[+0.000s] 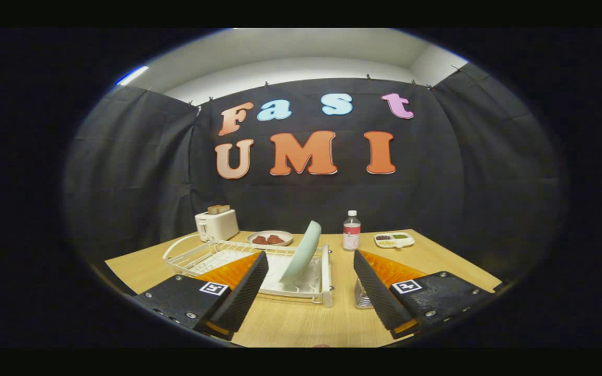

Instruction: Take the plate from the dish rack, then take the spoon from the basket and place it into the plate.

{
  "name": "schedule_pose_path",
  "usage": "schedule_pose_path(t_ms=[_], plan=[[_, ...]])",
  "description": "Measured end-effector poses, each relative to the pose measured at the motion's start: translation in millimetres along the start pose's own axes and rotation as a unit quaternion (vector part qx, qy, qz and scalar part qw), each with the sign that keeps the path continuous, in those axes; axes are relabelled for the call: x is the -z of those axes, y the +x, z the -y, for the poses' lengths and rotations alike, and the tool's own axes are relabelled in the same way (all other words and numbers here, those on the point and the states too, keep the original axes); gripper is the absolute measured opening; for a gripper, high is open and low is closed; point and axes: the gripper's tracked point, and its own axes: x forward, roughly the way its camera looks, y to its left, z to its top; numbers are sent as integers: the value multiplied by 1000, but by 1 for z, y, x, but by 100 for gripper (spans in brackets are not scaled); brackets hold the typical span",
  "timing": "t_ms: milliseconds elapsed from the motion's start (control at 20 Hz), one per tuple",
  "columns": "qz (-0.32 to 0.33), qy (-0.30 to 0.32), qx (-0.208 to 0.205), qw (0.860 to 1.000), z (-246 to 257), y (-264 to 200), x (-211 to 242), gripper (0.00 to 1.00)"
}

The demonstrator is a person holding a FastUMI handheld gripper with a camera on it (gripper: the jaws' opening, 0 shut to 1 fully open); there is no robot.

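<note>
Hovering low over the near part of the pale wooden table (437,256), with the hand-held gripper (309,297) spread wide and grasping nothing, both fingers apart and nothing pressed between them. Facing the white wire dish rack (204,254), sitting just ahead of the fingers and slightly to the left, its near rim partly hidden behind the left finger. Leaning upright in that rack, the pale mint-green round plate (302,251), tilted toward the right and resting on the rack's white drip tray, untouched and apart from both fingers. Judging from this, counting none of the task as done: plate not yet lifted out, spoon not yet fetched, nothing yet set into the plate. Peeking out just beside the inner edge of the right finger, a small silvery wire basket (363,298), mostly hidden, so unable to tell whether a spoon sits in it. Standing farther back: a white toaster with bread slices in it (217,223) at the far left, a shallow round dish with reddish-brown food (269,238) behind the rack, a clear plastic water bottle with a white cap and red label (351,230) to the right of the plate, and a white divided tray of small snacks (394,239) at the far right. Expecting the next move to call for advancing and closing on the plate's upper rim.
</note>
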Motion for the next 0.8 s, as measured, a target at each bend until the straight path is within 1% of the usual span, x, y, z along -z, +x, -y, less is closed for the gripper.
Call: schedule_pose_path(t_ms=[100,350,600,750,800], plan=[[-3,-1,3,1000,-2,6,3,98],[-38,21,8,999,-12,36,6,98],[-69,15,46,996,-11,90,9,98],[-106,0,72,992,-12,125,26,98],[-120,-5,85,989,-9,135,33,95]])
